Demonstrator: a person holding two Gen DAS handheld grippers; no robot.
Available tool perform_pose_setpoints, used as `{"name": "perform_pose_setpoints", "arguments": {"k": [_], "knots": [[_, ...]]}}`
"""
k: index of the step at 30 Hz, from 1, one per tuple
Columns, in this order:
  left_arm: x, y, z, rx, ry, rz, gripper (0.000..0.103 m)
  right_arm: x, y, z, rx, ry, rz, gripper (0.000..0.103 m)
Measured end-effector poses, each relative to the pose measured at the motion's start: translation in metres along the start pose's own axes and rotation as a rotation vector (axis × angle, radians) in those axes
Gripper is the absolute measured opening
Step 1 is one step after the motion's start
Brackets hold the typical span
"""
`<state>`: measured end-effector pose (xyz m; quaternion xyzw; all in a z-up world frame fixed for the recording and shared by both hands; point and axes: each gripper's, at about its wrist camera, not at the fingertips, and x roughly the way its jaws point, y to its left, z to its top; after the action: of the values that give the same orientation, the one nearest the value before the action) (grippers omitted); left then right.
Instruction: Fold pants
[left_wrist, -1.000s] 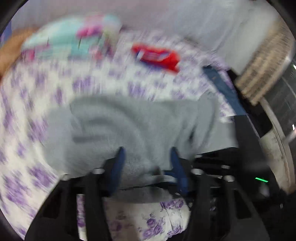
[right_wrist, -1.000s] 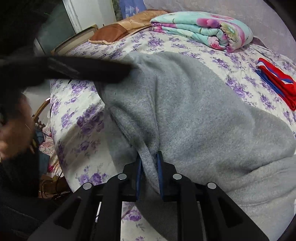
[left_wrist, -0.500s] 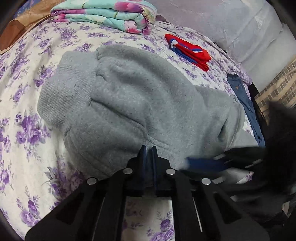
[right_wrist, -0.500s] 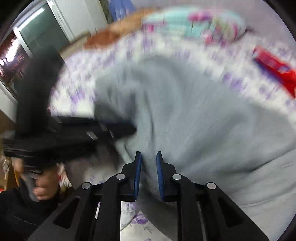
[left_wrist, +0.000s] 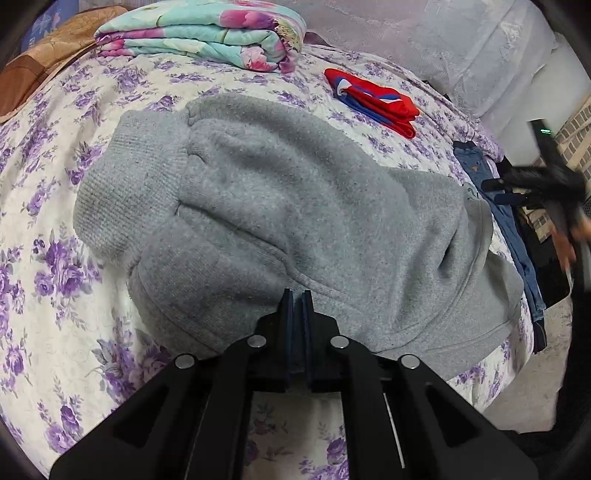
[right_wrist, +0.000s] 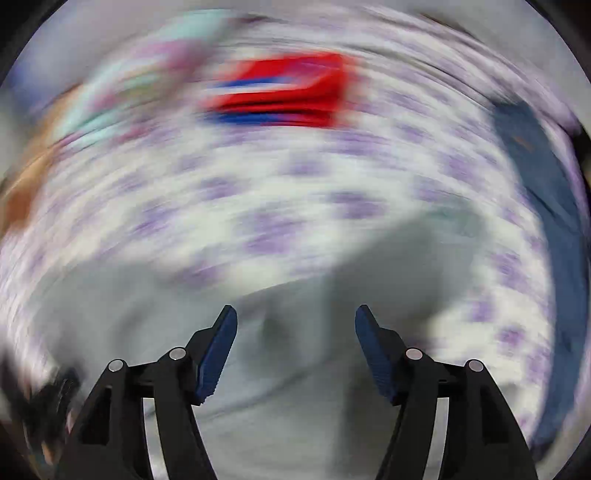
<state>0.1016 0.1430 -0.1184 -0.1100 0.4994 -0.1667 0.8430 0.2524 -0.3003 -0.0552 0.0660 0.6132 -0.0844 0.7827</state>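
Grey fleece pants (left_wrist: 295, 206) lie bunched on the flowered bed cover (left_wrist: 55, 221), their ribbed waistband to the left. My left gripper (left_wrist: 296, 295) is shut on their near edge, jaws pressed together on the fabric. The right wrist view is smeared by motion. In it my right gripper (right_wrist: 295, 314) hangs over a grey part of the pants (right_wrist: 295, 387), jaws opening wide with nothing between them. At the right edge of the left wrist view, a blurred hand (left_wrist: 565, 240) holds that gripper beyond the pants.
A folded red and blue garment (left_wrist: 373, 101) lies behind the pants. A folded floral blanket (left_wrist: 207, 33) and a brown pillow (left_wrist: 37, 66) sit at the far side. Blue jeans (left_wrist: 506, 214) hang over the bed's right edge, with floor below.
My left gripper closed on the pants' near edge, then stayed put. My right gripper let go of the grey fabric, opened, and swung away to the right, past the pants.
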Motion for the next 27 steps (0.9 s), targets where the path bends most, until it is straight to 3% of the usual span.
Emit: {"name": "perform_pose_setpoints", "arguments": {"k": [5, 8, 13, 20, 21, 23, 25, 27], "knots": [[0.001, 0.002, 0.002, 0.008, -0.004, -0.013, 0.006, 0.046, -0.039, 0.051, 0.232, 0.088, -0.028, 0.067], [0.001, 0.008, 0.002, 0.003, -0.001, -0.048, 0.006, 0.069, -0.041, 0.056, 0.338, 0.153, -0.004, 0.067], [0.000, 0.013, 0.001, -0.003, 0.003, -0.090, 0.005, 0.092, -0.028, 0.059, 0.329, 0.184, -0.139, 0.067], [0.000, 0.014, 0.000, 0.001, -0.001, -0.106, 0.005, 0.095, -0.029, 0.054, 0.335, 0.185, -0.158, 0.064], [0.000, 0.014, 0.000, 0.002, -0.003, -0.106, 0.006, 0.093, -0.030, 0.052, 0.332, 0.177, -0.155, 0.060], [0.000, 0.013, 0.000, 0.003, -0.004, -0.102, 0.005, 0.089, -0.036, 0.046, 0.325, 0.156, -0.141, 0.024], [0.000, 0.013, 0.000, 0.005, -0.005, -0.100, 0.006, 0.080, -0.043, 0.037, 0.336, 0.140, -0.074, 0.009], [-0.001, 0.013, 0.000, 0.005, -0.005, -0.099, 0.005, 0.058, -0.049, 0.023, 0.314, 0.074, -0.017, 0.008]]}}
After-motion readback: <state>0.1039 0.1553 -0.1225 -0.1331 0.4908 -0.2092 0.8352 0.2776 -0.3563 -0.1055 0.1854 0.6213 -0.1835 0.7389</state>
